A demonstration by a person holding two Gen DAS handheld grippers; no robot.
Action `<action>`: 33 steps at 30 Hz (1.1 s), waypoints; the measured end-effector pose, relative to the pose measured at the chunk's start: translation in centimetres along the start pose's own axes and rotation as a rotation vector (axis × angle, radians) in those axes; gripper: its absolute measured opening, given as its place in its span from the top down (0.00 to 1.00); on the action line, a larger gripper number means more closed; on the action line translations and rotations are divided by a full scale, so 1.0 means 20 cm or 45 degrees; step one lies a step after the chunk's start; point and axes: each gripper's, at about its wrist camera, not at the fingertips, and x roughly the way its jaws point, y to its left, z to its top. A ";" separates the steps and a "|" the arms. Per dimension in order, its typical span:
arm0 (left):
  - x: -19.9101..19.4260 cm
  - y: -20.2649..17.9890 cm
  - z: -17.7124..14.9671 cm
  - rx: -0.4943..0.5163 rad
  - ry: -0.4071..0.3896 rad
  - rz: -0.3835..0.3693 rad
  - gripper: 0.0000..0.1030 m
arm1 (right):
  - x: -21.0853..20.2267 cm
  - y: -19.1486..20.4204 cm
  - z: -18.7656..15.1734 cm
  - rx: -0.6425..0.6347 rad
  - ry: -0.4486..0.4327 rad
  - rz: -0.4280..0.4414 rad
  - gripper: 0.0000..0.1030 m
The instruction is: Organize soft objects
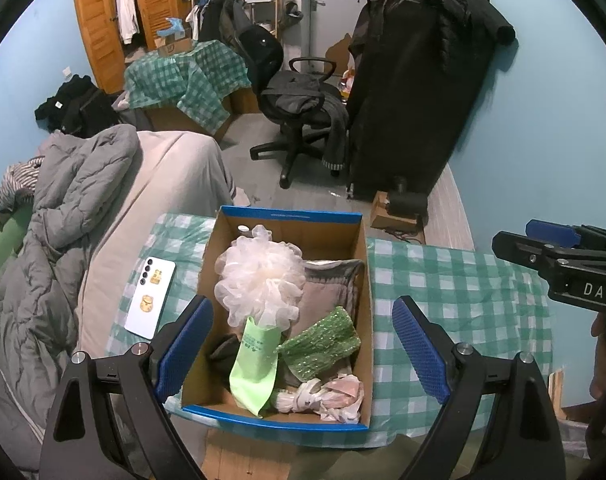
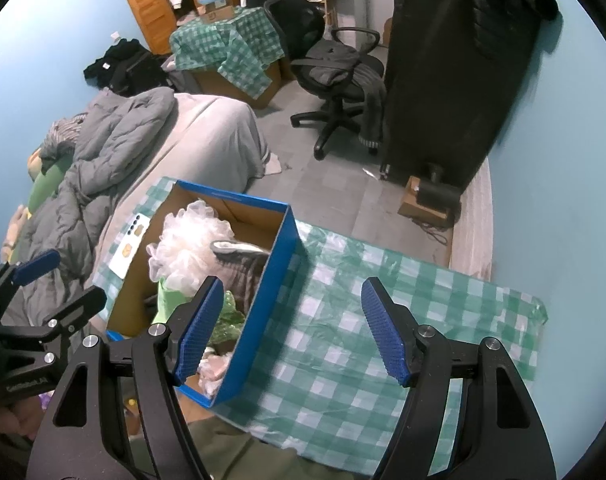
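Left gripper [image 1: 303, 350] wide, empty; right gripper [image 2: 293, 328] apart, empty

Two grippers are showing, and both are looking the same. The left gripper [image 1: 303, 348] is wearing black arms shaped like thick legs, with long triangle holes cut in them. Round silver screws are shining at the joints. Its fingers [image 1: 421, 348] are wearing bumpy blue pads. The right gripper [image 2: 293, 330] is wearing the same blue pads and silver screws. On its side, white letters are spelling DAS, above the checked cloth [image 1: 463, 280].
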 end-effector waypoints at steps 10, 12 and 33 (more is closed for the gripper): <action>0.01 -0.02 0.00 -0.026 0.024 0.042 0.11 | 0.00 -0.02 -0.01 -0.008 0.000 0.007 0.31; 0.01 -0.03 -0.01 -0.025 0.026 0.046 0.11 | 0.00 -0.02 -0.01 -0.015 0.002 0.008 0.31; 0.02 -0.02 -0.05 -0.019 0.046 0.049 0.10 | 0.00 -0.02 0.00 -0.030 0.008 0.013 0.31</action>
